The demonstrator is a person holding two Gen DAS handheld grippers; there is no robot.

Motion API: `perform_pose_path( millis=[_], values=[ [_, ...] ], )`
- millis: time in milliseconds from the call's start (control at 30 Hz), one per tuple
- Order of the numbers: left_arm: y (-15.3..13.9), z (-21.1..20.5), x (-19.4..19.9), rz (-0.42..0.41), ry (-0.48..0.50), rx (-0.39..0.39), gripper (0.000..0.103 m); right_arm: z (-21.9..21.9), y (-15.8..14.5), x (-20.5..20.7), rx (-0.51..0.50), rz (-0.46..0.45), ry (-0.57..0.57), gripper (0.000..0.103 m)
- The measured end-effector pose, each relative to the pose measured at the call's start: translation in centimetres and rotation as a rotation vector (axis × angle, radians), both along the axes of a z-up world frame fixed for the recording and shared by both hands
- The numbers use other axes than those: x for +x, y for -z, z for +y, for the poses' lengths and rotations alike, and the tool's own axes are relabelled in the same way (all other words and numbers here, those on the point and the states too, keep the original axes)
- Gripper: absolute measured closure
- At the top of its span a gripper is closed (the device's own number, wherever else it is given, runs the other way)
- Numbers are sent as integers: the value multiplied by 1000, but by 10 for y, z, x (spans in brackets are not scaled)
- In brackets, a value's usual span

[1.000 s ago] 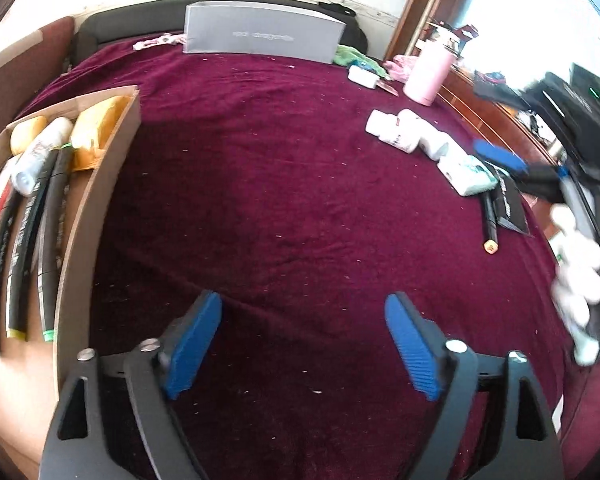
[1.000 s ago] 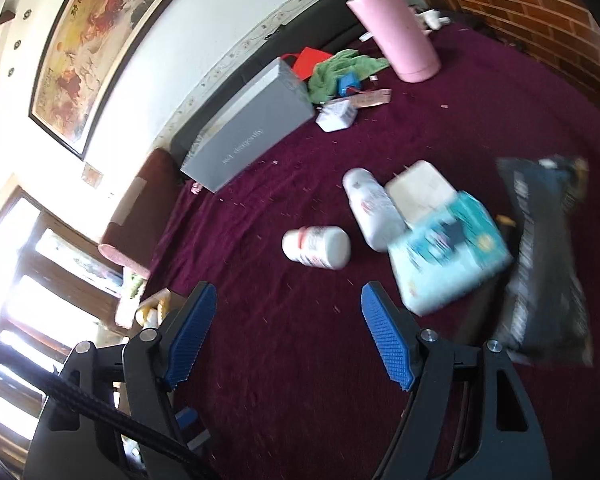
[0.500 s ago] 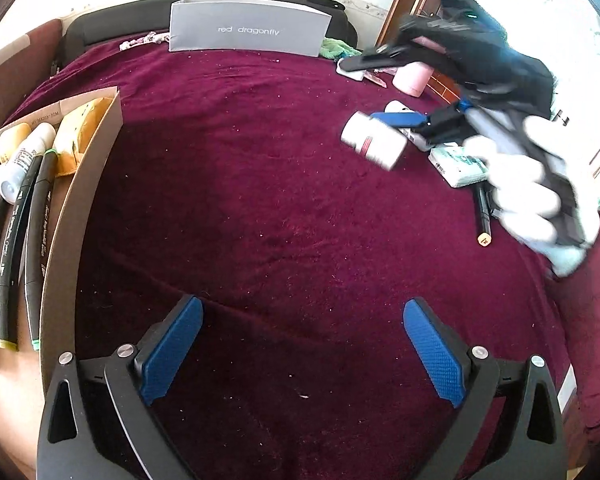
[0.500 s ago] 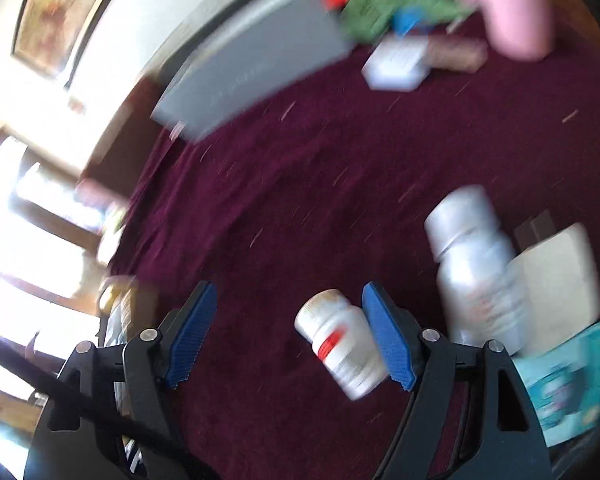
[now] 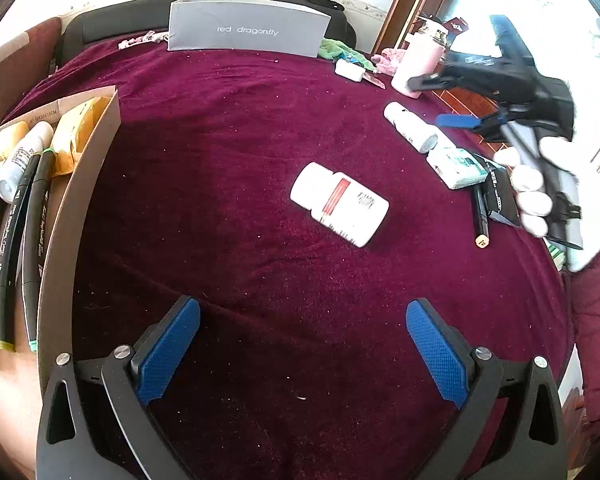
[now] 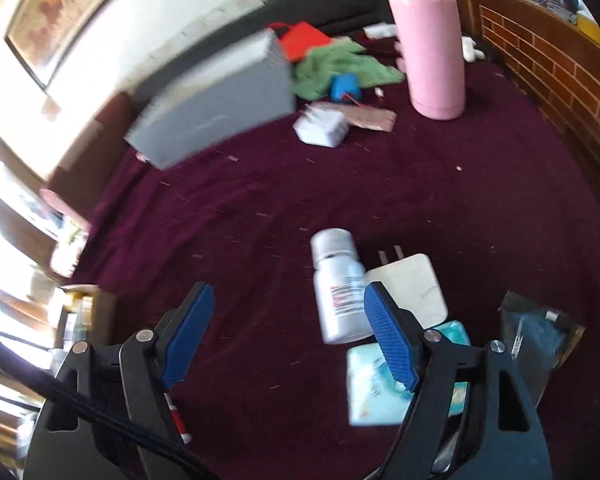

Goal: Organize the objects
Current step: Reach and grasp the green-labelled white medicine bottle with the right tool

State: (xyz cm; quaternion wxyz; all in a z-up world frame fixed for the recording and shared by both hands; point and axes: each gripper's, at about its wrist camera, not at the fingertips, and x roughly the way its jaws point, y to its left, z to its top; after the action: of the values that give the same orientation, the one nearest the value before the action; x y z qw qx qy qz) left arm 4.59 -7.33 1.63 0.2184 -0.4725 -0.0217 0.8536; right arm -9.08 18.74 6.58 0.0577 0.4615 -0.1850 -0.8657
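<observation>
A white pill bottle (image 5: pixel 340 204) with a red stripe lies on its side alone in the middle of the maroon cloth. My left gripper (image 5: pixel 300 344) hovers short of it, its jaws opening, with nothing between them. My right gripper (image 5: pixel 440 100), in a white-gloved hand (image 5: pixel 532 200), hangs above the pile at the right. In its own view the right gripper (image 6: pixel 288 332) is open and empty. A silvery bottle (image 6: pixel 340 292), a white charger (image 6: pixel 412 284) and a tissue pack (image 6: pixel 380 384) lie by its right finger. The cardboard box (image 5: pixel 80 184) at left holds markers and small bottles.
A grey box (image 5: pixel 248 30) stands at the back edge with a green cloth (image 5: pixel 340 50) beside it. A pink flask (image 6: pixel 432 52) stands upright at the back right near a brick wall. A black packet (image 6: pixel 540 340) and a marker (image 5: pixel 480 216) lie at the right.
The red-striped pill bottle left the right pile, was carried in the air at the right gripper, and now lies mid-cloth. The right gripper drew back to the right. The left jaws widened.
</observation>
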Motion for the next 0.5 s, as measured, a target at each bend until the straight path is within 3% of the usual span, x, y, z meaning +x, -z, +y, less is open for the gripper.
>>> perform_pose_path(
  millis=[167,300,400,500],
  values=[
    [0,-1,0,-1,-1,8,2,-4,31,-30,-24,-70,-7,25],
    [1,-1,0,0,-1,5,2,-31,29,-26,-47,-104,-108,31],
    [1,0,1,2,1,-11,2,-45,22,-14,149,-75,-57,31],
    [0,-2,1,1,-1,-2,2,-44,26,-18,154,-83,-11,30]
  ],
)
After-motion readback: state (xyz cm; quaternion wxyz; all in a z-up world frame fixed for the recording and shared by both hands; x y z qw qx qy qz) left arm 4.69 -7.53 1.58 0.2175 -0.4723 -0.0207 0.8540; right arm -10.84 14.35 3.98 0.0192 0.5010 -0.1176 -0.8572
